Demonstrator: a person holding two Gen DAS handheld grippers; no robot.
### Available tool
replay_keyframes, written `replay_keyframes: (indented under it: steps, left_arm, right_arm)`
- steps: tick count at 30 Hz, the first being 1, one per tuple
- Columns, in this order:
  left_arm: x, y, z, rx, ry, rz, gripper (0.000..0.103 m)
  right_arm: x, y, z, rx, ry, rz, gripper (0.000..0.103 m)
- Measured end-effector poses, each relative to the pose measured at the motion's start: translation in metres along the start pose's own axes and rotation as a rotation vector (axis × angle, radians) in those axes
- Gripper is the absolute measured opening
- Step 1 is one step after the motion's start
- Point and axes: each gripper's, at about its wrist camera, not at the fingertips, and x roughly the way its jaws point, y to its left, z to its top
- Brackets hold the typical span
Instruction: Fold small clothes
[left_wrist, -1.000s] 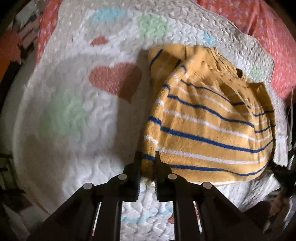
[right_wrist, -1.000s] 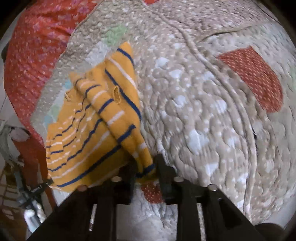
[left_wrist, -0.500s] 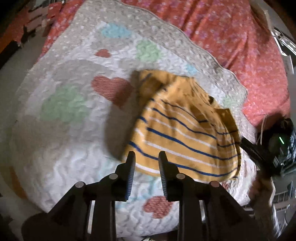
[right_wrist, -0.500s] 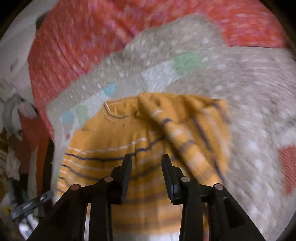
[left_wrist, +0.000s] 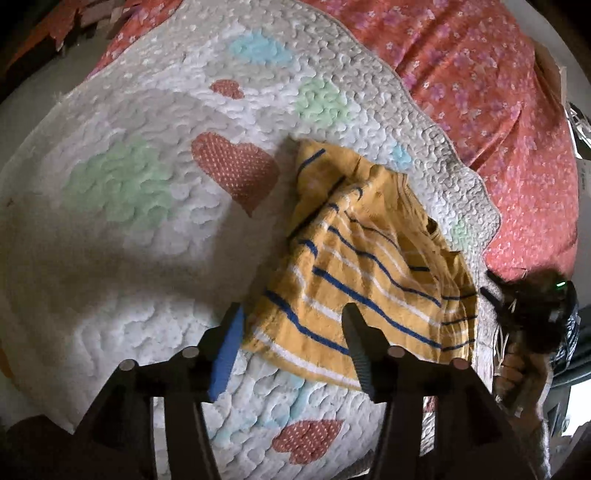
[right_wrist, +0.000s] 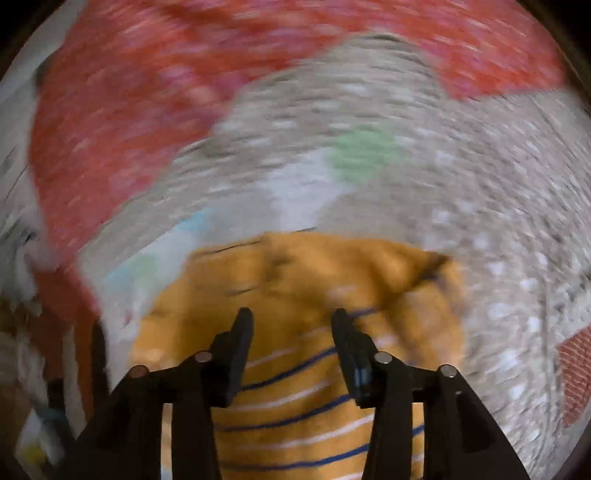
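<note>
**Sweater laid down in a fold, both claws released**

The yellow striped sweater (left_wrist: 365, 273) lay on the quilt (left_wrist: 147, 184), towards the quilt's scalloped edge, where the red floral bedcover (left_wrist: 498, 92) began. The left claw (left_wrist: 291, 332) stood with its jaws wide apart and empty, hovering at the near hem. The right claw (right_wrist: 291, 332) was likewise spread and held nothing, positioned above the garment's body; that view was heavily motion-blurred and fine detail could not be read from it. The right-hand tool (left_wrist: 532, 310) also showed from the left wrist view, at the far side of the sweater.

Judgement on step: a fold appeared to have just been set down, as one striped layer lay draped over the plain yellow layer beneath, with a bunched ridge along the left side.

Orientation: in the left wrist view the long axis ran diagonally, from the hem nearest the claw up to the narrow bunched end by the red heart patch (left_wrist: 236, 166). The blue stripes ran across that axis. The collar appeared to sit at the upper right, though this was not certain.

Next move, as assessed: it would call for gripping the hem corners or one end, then carrying that end over along the long axis to halve the bundle. The bunched ridge wanted flattening first, or the fold risked setting crooked.
</note>
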Motion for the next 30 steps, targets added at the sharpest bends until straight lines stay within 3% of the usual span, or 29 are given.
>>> replay_keyframes:
  steps: [4, 10, 16, 19, 22, 24, 28, 29, 30]
  left_arm:
    - [0.014, 0.002, -0.004, -0.025, 0.004, 0.005, 0.062]
    - [0.02, 0.013, -0.004, -0.098, -0.026, -0.107, 0.071]
    - [0.019, 0.026, -0.005, -0.109, -0.037, -0.202, 0.071]
    - [0.022, 0.027, -0.004, -0.125, -0.033, -0.232, 0.079]
    - [0.026, 0.024, -0.001, -0.136, -0.028, -0.281, 0.096]
    - [0.027, 0.021, 0.0, -0.137, -0.029, -0.281, 0.098]
    - [0.028, 0.019, 0.001, -0.126, -0.015, -0.266, 0.095]
    - [0.027, 0.018, 0.002, -0.115, -0.01, -0.248, 0.078]
    - [0.027, 0.017, 0.002, -0.094, -0.007, -0.221, 0.062]
  right_arm:
    - [0.039, 0.073, -0.018, -0.136, 0.155, 0.094, 0.065]
    - [0.123, 0.151, -0.037, -0.242, 0.349, 0.049, 0.066]
    - [0.198, 0.197, -0.031, -0.259, 0.482, -0.089, 0.066]
    - [0.224, 0.219, -0.041, -0.344, 0.546, -0.189, 0.068]
    - [0.248, 0.245, -0.054, -0.467, 0.593, -0.291, 0.083]
    - [0.262, 0.259, -0.063, -0.546, 0.633, -0.357, 0.091]
    - [0.282, 0.276, -0.087, -0.719, 0.694, -0.5, 0.09]
    - [0.283, 0.28, -0.094, -0.775, 0.69, -0.527, 0.087]
    - [0.28, 0.284, -0.098, -0.813, 0.671, -0.533, 0.075]
